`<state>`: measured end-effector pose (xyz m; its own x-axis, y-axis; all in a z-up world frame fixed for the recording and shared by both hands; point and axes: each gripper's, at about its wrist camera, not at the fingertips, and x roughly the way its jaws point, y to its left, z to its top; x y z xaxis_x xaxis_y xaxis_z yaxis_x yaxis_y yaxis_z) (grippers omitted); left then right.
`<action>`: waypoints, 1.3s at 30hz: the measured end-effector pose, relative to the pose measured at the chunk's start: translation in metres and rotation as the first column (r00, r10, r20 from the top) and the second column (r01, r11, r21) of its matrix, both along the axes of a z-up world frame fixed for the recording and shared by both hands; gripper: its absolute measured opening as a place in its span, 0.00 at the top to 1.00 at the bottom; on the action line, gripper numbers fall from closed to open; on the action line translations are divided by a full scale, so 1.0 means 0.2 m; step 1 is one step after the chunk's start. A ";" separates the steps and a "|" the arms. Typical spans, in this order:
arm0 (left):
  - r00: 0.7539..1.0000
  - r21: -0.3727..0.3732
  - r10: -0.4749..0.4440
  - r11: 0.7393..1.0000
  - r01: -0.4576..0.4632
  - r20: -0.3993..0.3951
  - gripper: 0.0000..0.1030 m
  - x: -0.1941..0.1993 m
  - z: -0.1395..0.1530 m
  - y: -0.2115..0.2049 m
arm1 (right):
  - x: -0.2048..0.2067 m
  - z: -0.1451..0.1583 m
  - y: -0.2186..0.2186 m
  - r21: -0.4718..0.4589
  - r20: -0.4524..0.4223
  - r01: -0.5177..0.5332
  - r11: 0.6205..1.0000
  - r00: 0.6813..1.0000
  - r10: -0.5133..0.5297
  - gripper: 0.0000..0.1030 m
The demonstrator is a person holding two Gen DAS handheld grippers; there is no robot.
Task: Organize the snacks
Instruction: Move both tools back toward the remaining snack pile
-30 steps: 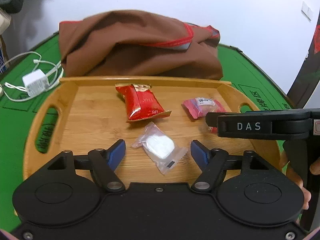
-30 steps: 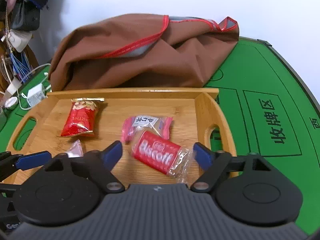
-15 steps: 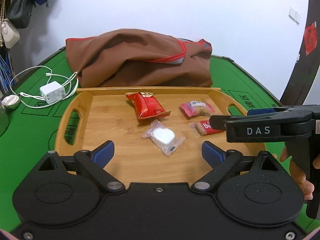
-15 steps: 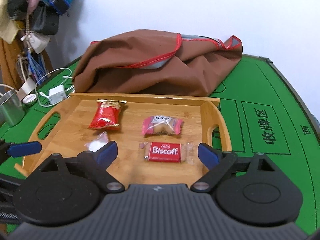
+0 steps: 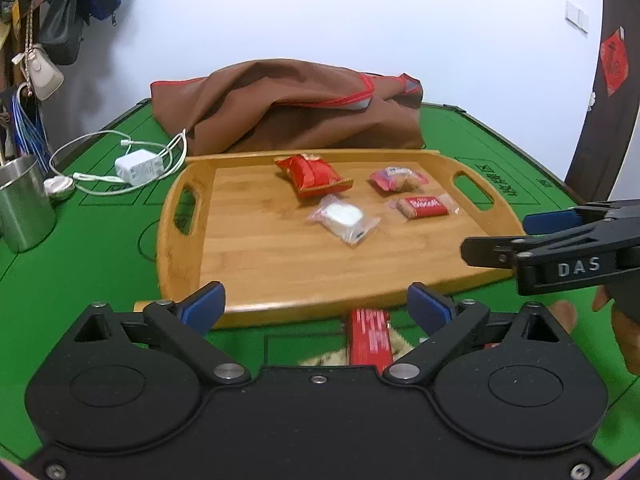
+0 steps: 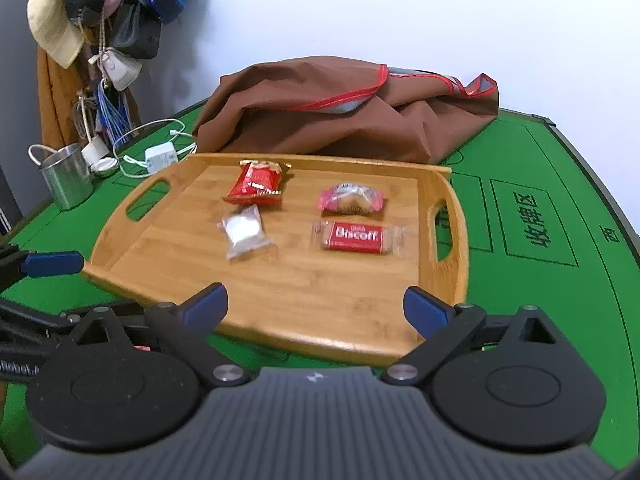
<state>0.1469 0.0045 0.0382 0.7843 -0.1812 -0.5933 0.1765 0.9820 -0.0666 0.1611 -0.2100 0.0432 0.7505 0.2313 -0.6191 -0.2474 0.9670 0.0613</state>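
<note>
Both grippers empty, jaws wide. Lower left gripper squarely over the red snack bar directly beneath; close across its narrow width.

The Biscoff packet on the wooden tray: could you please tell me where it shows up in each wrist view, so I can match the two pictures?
Left wrist view: the Biscoff packet lies right of centre, on the tray's right part, beside the clear packet.
Right wrist view: the packet sits just right of centre, label readable, near the right handle slot.
Shared landmark: the pink-wrapped snack lies just behind it in both views.
</note>
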 end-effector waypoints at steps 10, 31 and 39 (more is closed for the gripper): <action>0.999 0.017 -0.038 0.999 0.038 0.002 0.01 -0.14 -0.04 -0.02 | -0.18 -0.07 -0.09 -0.009 -0.022 0.015 1.000 1.000 -0.015 0.02; 0.993 -0.065 -0.082 0.995 0.076 -0.089 0.19 -0.22 -0.15 -0.10 | -0.39 -0.20 -0.19 -0.067 -0.015 0.069 0.995 0.997 -0.070 0.02; 0.990 -0.110 -0.075 0.992 0.062 -0.120 0.32 -0.22 -0.16 -0.09 | -0.39 -0.19 -0.21 -0.048 -0.005 0.084 0.995 0.996 -0.084 0.03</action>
